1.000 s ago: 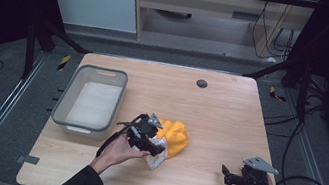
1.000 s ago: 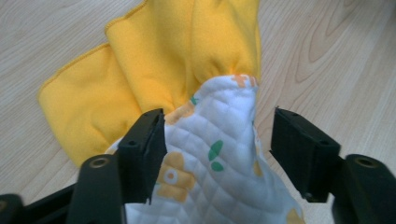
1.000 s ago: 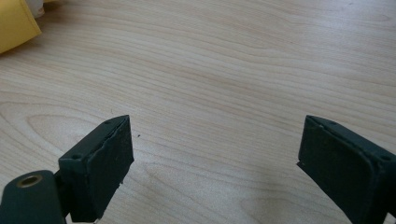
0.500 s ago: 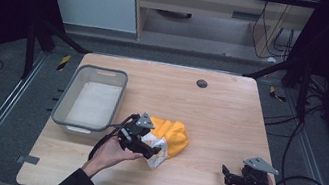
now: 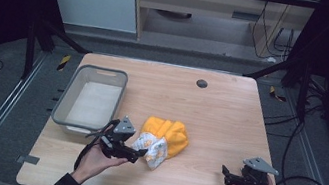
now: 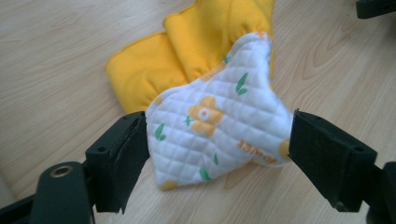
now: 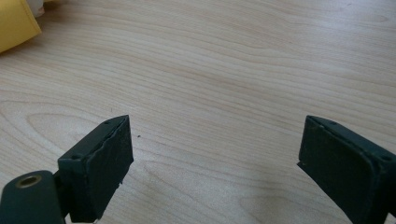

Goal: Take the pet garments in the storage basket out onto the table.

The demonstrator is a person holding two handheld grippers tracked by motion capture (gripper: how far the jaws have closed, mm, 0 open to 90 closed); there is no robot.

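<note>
Bright yellow-orange on the folded cloth (image 6: 205,42), plain, no print. Its turned-out corner (image 6: 219,126) is white quilted fabric, diamond stitching, dotted with orange flowers, green leaves and a line of orange lettering. Black jaws on the left gripper (image 6: 219,154), black on the right gripper (image 7: 215,163) too, each topped by a grey plate. Pale wood grain on the table (image 5: 230,113). Translucent grey bin (image 5: 63,101), whitish floor inside.

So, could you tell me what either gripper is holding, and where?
Nothing is gripped: the left gripper is open around the quilted cloth's corner; the right gripper is open, empty.
</note>
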